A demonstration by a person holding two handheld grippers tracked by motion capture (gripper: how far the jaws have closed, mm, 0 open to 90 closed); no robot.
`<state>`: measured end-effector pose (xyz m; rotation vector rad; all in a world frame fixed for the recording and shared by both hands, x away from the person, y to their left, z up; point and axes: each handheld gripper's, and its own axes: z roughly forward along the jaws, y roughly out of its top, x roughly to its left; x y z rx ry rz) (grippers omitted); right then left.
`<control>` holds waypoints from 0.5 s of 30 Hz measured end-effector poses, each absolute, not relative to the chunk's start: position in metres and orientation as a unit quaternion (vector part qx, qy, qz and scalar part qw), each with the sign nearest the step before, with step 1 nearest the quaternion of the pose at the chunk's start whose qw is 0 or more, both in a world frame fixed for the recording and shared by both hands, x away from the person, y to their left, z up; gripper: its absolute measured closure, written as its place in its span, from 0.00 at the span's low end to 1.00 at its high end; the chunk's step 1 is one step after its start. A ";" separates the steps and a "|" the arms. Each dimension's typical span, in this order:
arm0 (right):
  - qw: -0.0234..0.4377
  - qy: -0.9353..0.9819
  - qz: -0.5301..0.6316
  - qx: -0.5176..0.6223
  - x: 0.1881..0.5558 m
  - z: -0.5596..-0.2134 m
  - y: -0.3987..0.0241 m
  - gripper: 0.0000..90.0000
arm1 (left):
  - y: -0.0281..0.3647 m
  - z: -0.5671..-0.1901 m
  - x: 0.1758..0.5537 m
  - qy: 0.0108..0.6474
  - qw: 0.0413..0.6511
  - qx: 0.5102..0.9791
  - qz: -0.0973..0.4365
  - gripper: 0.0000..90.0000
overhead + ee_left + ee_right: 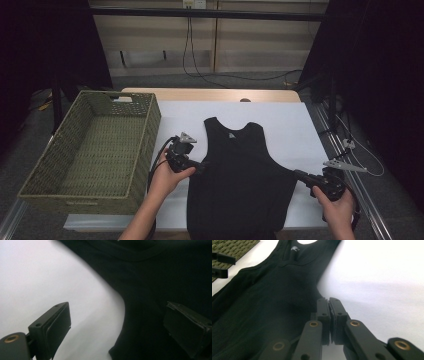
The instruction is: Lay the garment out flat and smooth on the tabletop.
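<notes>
A black tank top (235, 175) lies flat on a white sheet (290, 125), neck toward the far side. My left gripper (202, 165) is at the top's left edge, below the armhole. In the left gripper view its jaws stand wide apart, one over the sheet and one over the black fabric (162, 277), so the left gripper (120, 327) is open. My right gripper (299, 175) is at the top's right side, where the cloth is drawn out to a point. In the right gripper view the right gripper (329, 302) is shut, pinching the edge of the tank top (269, 297).
A green woven basket (150, 130) stands on the table to the left of the sheet, its near corner close to my left hand. Cables and a metal rail run along the table's right edge (345, 145). A bare strip of wooden table (210, 94) lies behind the sheet.
</notes>
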<state>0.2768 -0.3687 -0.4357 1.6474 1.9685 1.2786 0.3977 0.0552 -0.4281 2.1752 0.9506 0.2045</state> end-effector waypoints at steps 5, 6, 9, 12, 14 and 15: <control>0.136 0.684 0.441 0.566 0.274 -0.435 -0.367 0.97 | 0.050 -0.427 0.397 0.366 0.377 0.848 0.074 0.09; 0.135 0.683 0.442 0.566 0.274 -0.434 -0.367 0.97 | 0.050 -0.427 0.398 0.361 0.375 0.851 0.074 0.09; 0.132 0.681 0.446 0.565 0.276 -0.434 -0.366 0.97 | 0.050 -0.428 0.397 0.364 0.376 0.849 0.070 0.09; 0.132 0.685 0.445 0.562 0.278 -0.434 -0.363 0.97 | 0.050 -0.426 0.396 0.364 0.377 0.849 0.072 0.09; 0.133 0.685 0.448 0.560 0.278 -0.432 -0.362 0.97 | 0.047 -0.425 0.397 0.363 0.381 0.847 0.072 0.09; 0.132 0.685 0.448 0.559 0.277 -0.431 -0.362 0.97 | 0.047 -0.424 0.396 0.364 0.385 0.845 0.069 0.09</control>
